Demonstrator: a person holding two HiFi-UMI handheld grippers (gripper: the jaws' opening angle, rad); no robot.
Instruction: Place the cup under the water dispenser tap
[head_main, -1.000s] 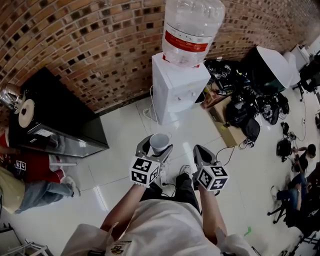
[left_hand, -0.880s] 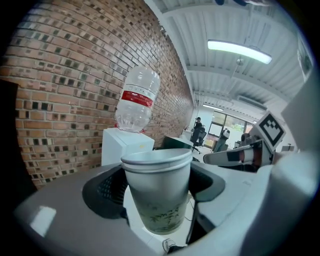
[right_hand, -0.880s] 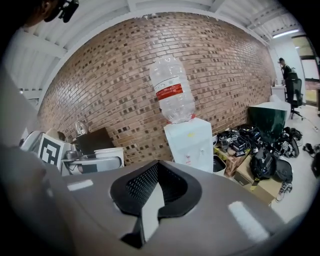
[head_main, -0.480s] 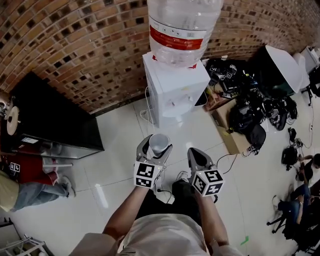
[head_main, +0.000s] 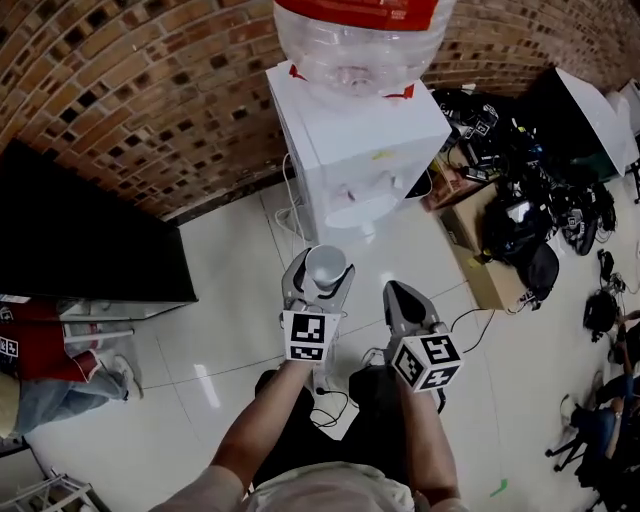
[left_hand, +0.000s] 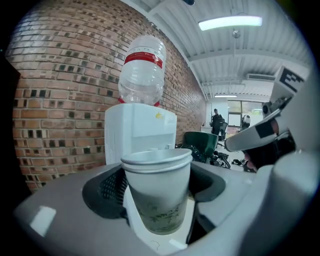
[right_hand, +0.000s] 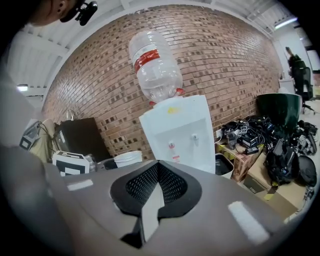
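A white paper cup (head_main: 326, 266) stands upright between the jaws of my left gripper (head_main: 319, 280), which is shut on it; in the left gripper view the cup (left_hand: 157, 195) fills the gap between the dark pads. The white water dispenser (head_main: 352, 140) stands against the brick wall straight ahead, a clear bottle (head_main: 358, 45) on top. Its two taps (right_hand: 182, 141) sit on the front panel, above a recess. The cup is short of the dispenser and apart from it. My right gripper (head_main: 398, 300) hangs beside the left, its jaws together with nothing between them.
A black cabinet (head_main: 85, 235) stands left of the dispenser. To its right lie a cardboard box (head_main: 490, 275), dark bags (head_main: 530, 225) and cables. A cable (head_main: 335, 400) runs over the white tile floor by my feet. A seated person in red (head_main: 35, 350) is at far left.
Both grippers have moved toward the dispenser and lower, with the cup still held in the left one. The dispenser now looks larger and closer in the head view.
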